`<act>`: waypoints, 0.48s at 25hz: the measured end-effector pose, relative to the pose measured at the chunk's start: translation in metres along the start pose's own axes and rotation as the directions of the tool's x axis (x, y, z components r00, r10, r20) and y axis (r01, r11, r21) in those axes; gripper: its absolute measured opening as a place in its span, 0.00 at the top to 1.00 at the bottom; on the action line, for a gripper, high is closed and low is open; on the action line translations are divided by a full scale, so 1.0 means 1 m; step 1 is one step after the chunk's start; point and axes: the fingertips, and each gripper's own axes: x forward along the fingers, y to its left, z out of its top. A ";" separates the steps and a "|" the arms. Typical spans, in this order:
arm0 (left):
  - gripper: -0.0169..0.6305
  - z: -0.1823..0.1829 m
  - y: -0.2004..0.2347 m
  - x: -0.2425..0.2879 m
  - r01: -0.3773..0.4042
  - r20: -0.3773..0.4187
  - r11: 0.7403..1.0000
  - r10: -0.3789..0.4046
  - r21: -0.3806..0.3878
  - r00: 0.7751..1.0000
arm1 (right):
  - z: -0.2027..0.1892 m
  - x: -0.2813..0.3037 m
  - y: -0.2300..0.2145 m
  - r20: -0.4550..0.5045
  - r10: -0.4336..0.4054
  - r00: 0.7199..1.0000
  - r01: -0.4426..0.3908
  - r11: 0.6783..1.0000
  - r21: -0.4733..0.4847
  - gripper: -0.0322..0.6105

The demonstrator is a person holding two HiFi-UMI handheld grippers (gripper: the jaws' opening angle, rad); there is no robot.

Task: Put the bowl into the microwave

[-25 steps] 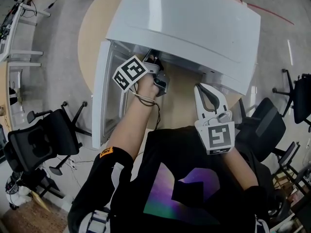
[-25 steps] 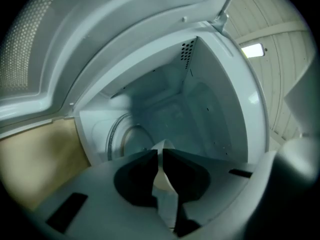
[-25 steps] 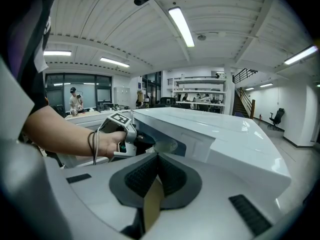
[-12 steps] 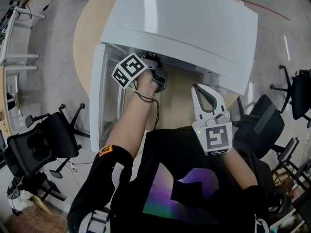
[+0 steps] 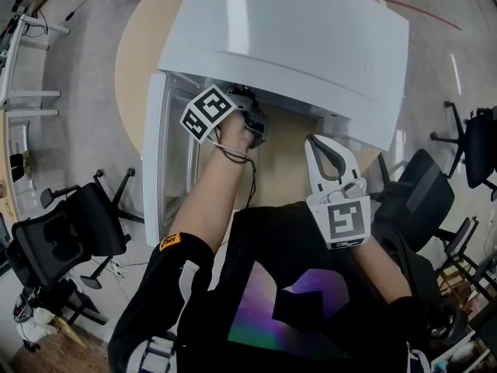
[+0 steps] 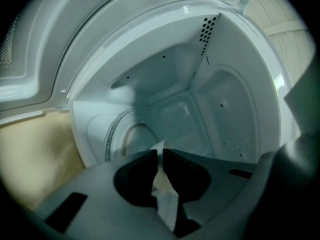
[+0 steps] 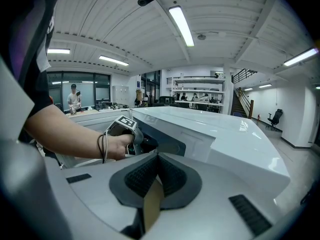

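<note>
The white microwave (image 5: 295, 45) stands on a round wooden table (image 5: 144, 53) with its door (image 5: 159, 162) swung open to the left. My left gripper (image 5: 247, 107) reaches into the cavity (image 6: 200, 104). Its jaws are shut (image 6: 159, 151) on a thin white edge, the rim of a white bowl (image 6: 127, 134) that shows as a round shape just left of the jaws, low in the cavity. My right gripper (image 5: 322, 140) hangs back near my body in front of the microwave, shut (image 7: 157, 156) with nothing in it.
Black office chairs stand on the floor at the left (image 5: 70, 224) and right (image 5: 423, 193) of the table. The microwave's top (image 7: 215, 134) fills the space ahead of the right gripper. Desks and shelving stand far back in the room.
The left gripper has pushed slightly further into the cavity and stays shut. The right gripper has drifted a little to the left.
</note>
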 end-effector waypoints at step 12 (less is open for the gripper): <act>0.85 -0.001 0.009 0.001 0.003 0.022 0.998 -0.002 -0.062 1.000 | -0.001 -0.005 -0.001 0.003 -0.023 1.000 0.023 1.000 0.007 0.93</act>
